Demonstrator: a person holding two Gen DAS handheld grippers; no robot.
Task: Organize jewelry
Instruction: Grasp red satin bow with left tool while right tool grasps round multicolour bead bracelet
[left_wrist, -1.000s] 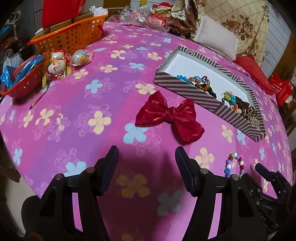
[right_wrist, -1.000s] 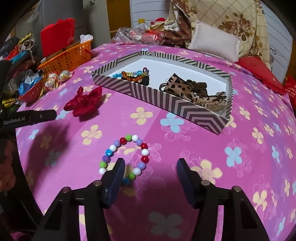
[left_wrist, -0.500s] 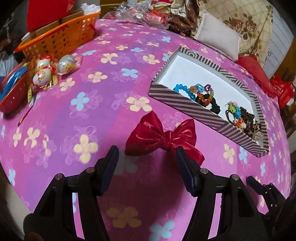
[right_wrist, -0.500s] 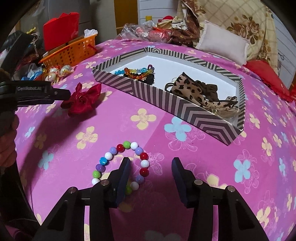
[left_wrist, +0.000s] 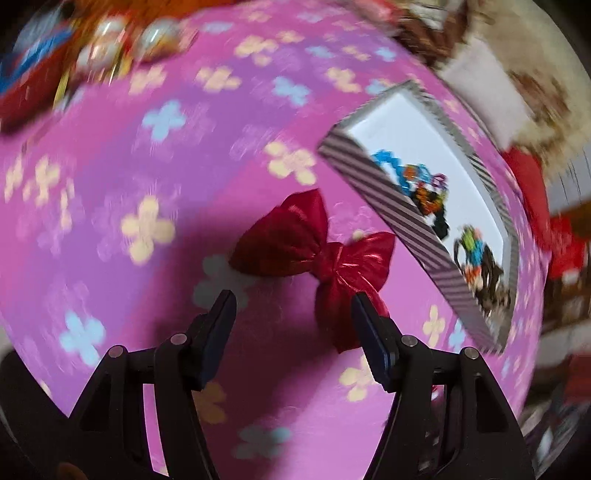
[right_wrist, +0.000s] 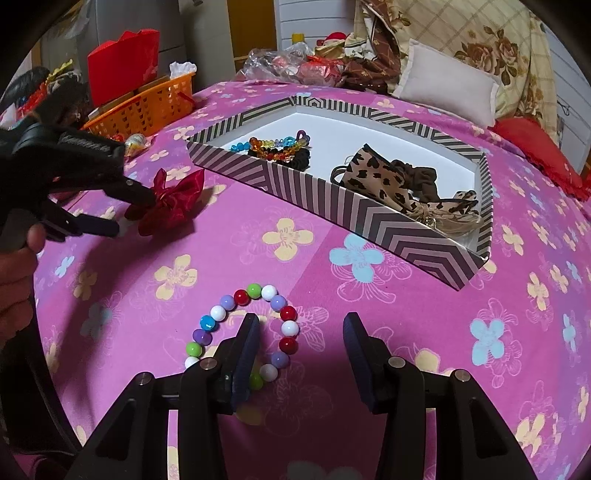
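A red satin bow (left_wrist: 317, 251) lies on the pink flowered cloth, left of a striped box (left_wrist: 388, 210). My left gripper (left_wrist: 293, 314) is open, its fingers on either side of the bow's near lobe; it also shows in the right wrist view (right_wrist: 133, 212) at the bow (right_wrist: 170, 203). A bracelet of coloured beads (right_wrist: 243, 328) lies in front of the box (right_wrist: 369, 218). My right gripper (right_wrist: 301, 332) is open, its left finger inside the bead ring, its right finger outside. The box holds bead bracelets (right_wrist: 273, 144) and leopard-print hair ties (right_wrist: 384, 181).
An orange basket (right_wrist: 147, 107) and a red bag (right_wrist: 122, 66) stand at the far left. Wrapped eggs (left_wrist: 122, 40) and a red bowl (left_wrist: 26, 85) lie beyond the bow. Pillows (right_wrist: 447, 88) and clutter line the far edge.
My left gripper has moved forward until its fingers flank the bow, and this view is now blurred. My right gripper has advanced onto the bead bracelet, one finger inside the ring.
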